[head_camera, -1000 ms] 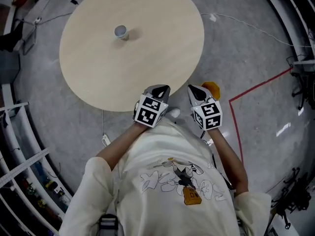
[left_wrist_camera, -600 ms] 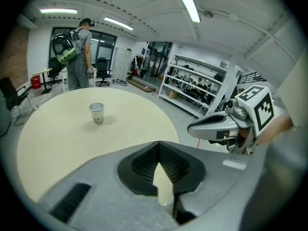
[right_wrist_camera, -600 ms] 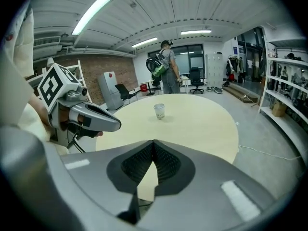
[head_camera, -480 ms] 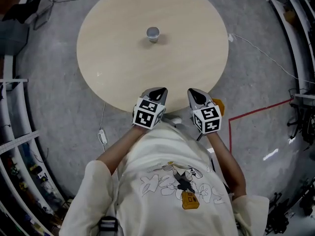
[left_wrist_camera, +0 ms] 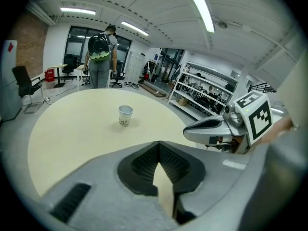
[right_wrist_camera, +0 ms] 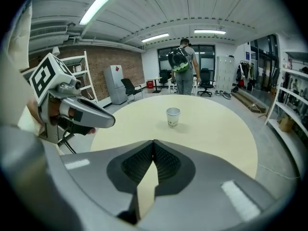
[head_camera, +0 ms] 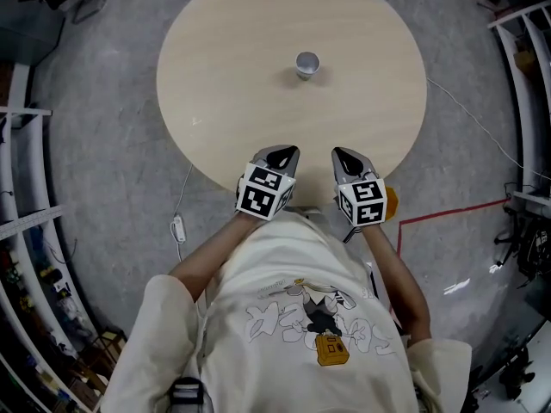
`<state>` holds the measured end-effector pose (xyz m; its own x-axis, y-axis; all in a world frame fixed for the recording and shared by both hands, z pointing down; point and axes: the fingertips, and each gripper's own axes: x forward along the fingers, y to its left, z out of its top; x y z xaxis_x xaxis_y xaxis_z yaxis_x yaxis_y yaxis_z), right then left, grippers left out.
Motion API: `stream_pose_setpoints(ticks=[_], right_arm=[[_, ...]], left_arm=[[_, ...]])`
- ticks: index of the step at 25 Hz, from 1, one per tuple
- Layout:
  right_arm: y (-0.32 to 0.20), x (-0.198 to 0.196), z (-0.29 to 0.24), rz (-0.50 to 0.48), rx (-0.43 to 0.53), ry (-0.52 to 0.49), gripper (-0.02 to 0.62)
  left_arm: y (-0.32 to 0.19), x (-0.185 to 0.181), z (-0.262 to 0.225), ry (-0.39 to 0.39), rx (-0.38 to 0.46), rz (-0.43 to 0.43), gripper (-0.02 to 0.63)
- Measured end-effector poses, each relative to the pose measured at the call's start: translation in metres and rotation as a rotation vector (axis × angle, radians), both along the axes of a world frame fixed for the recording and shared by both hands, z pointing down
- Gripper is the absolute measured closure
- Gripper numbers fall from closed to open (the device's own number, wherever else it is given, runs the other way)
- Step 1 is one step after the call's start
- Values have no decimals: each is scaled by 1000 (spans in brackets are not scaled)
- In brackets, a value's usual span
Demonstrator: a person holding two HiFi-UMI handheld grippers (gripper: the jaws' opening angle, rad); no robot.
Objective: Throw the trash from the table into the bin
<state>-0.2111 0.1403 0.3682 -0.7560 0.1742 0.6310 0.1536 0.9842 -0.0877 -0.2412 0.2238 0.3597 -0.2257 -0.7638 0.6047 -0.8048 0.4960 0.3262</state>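
Observation:
A small paper cup (head_camera: 307, 63) stands upright alone near the middle of the round, pale wooden table (head_camera: 215, 76). Side by side at the table's near edge, my left gripper (head_camera: 281, 156) and right gripper (head_camera: 345, 157) both point toward the cup, well short of it. Each is shut with nothing between its jaws. In the left gripper view the cup (left_wrist_camera: 125, 115) sits ahead beyond the closed left gripper (left_wrist_camera: 159, 144), with the right gripper (left_wrist_camera: 188, 128) alongside. The right gripper view shows the cup (right_wrist_camera: 173, 117) ahead of the closed right gripper (right_wrist_camera: 153, 142).
Shelving racks (head_camera: 26, 256) curve along the left and right sides of the floor. A cable (head_camera: 182, 205) and a red tape line (head_camera: 448, 212) lie on the grey floor. A person with a green backpack (right_wrist_camera: 180, 61) stands beyond the table's far side, near office chairs.
The table and cup have shifted right and nearer in the head view as the person stepped up. Both grippers, still shut, now reach over the table's near edge.

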Motion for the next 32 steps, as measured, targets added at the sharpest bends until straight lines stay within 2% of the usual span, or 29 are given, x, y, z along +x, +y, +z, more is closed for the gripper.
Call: stream_pose_setpoints(ticks=[7, 17, 22, 27, 32], right_arm=[[4, -46, 13, -1, 24, 23, 581], [-12, -125, 22, -22, 32, 38, 389], [-35, -162, 24, 3, 39, 38, 323], [-45, -195, 42, 13, 47, 72, 261], [-44, -224, 65, 5, 73, 120, 230]], left_arm=[[18, -37, 1, 1, 10, -20, 601], [30, -81, 10, 35, 2, -68, 601], [23, -93, 12, 59, 2, -86, 600], [29, -100, 22, 116, 2, -125, 601], [36, -113, 27, 169, 12, -175, 601]])
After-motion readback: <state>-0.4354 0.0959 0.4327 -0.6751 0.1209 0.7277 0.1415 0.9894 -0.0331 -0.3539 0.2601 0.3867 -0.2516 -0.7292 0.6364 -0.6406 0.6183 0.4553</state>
